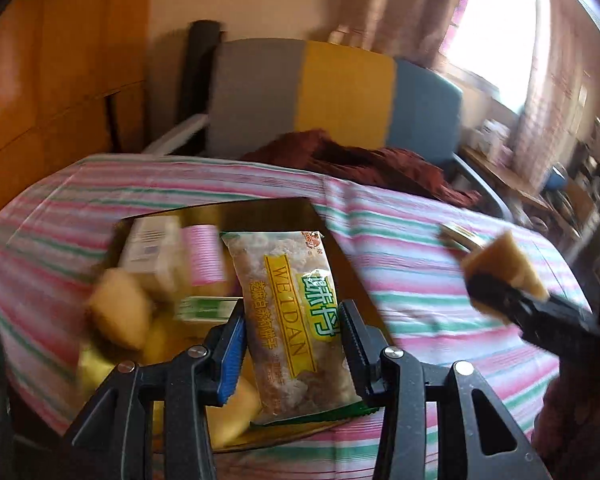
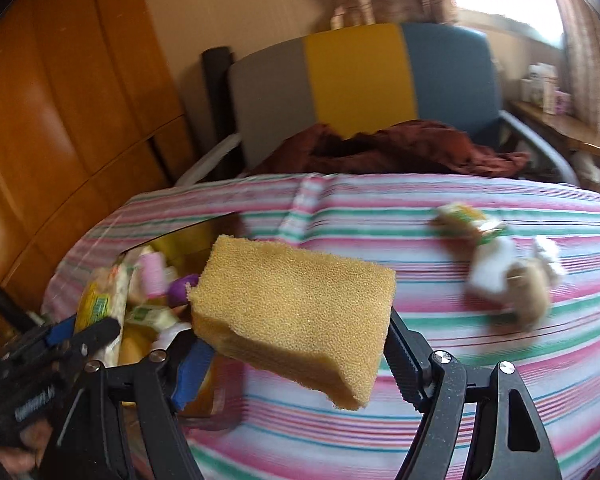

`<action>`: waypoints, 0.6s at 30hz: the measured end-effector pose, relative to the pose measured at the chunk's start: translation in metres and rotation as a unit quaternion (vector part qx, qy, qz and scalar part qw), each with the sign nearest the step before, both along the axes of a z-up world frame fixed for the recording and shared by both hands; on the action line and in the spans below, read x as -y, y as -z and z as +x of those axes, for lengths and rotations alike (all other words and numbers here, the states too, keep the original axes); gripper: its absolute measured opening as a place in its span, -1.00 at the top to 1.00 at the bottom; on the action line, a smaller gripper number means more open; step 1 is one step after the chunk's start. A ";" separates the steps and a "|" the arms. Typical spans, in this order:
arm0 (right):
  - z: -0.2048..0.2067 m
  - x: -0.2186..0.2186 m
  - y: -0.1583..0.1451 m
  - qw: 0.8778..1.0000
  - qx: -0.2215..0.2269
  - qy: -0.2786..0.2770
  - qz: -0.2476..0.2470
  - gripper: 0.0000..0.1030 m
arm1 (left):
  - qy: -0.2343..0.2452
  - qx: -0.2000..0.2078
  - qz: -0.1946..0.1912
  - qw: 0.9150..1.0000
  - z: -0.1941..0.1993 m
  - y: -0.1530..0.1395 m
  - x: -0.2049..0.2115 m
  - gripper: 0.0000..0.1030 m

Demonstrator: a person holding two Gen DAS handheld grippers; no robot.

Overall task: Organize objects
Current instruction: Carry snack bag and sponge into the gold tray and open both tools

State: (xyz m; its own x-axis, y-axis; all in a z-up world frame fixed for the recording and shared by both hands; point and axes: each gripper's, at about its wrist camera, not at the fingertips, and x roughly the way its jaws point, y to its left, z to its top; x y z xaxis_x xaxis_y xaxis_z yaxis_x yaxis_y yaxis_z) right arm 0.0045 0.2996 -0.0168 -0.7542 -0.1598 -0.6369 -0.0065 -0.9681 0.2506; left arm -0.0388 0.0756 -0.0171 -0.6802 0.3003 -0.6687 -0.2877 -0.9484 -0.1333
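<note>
- We carry two things at once — the left gripper has its jaws clamped on the snack packet, the right gripper has its jaws clamped on the yellow sponge.
- The packet hangs over the box, which sits on the left of the striped cloth; the box already holds a white carton, a pink-striped roll and other small items too blurred to name.
- The sponge sits in the air over the cloth, just right of the box, well above the surface.
- We judge the step in hand to be dropping both into the box, packet first since it is already over it.
- To do it well, we lower the packet towards a free spot at the right side of the box before parting the jaws — a drop from height could slide it off the pile.
- The sponge needs to travel left; we keep the two grippers apart so they do not collide over the box.
- The sponge is soft and squashed at the grip line, so we expect it to spring on release — we set it low.
- Loose items lie on the far right of the cloth, blurred; they look like the next pick.
</note>
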 end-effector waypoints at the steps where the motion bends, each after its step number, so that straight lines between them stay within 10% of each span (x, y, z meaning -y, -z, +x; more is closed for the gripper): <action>1: -0.001 0.012 0.001 1.000 0.000 -0.014 -0.001 -0.50 | -0.016 0.003 0.006 1.000 -0.001 -0.001 0.018 0.14; 18: -0.026 0.108 0.033 0.990 0.051 -0.129 0.017 -0.50 | -0.075 0.041 0.061 0.994 -0.012 0.018 0.111 0.13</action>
